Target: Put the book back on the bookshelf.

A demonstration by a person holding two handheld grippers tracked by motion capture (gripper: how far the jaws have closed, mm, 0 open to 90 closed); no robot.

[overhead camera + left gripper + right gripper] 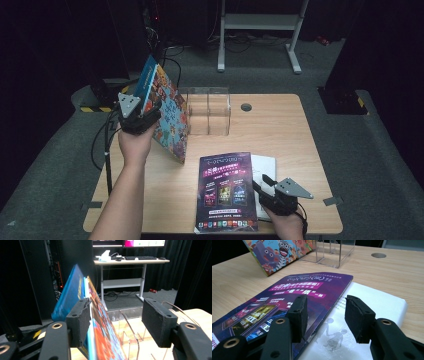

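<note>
A colourful picture book [172, 120] with a blue back stands tilted on its lower edge at the table's back left, beside a clear acrylic holder [210, 112]. My left gripper [150, 111] is at the book's upper part. In the left gripper view the book [100, 317] lies against the left pad, the right pad stands well apart, and so the left gripper [116, 307] is open. A purple magazine [225, 190] lies flat at the front, overlapping a white booklet [266, 169]. My right gripper [325, 302] hovers open over the magazine's [287, 297] right edge and the booklet [382, 302].
The acrylic holder [127, 320] has upright dividers. A round cable hole [246, 107] sits in the wooden table [300, 145] behind the holder. A white desk frame [260, 22] stands on the floor beyond. A cable trails from the left gripper off the table's left edge.
</note>
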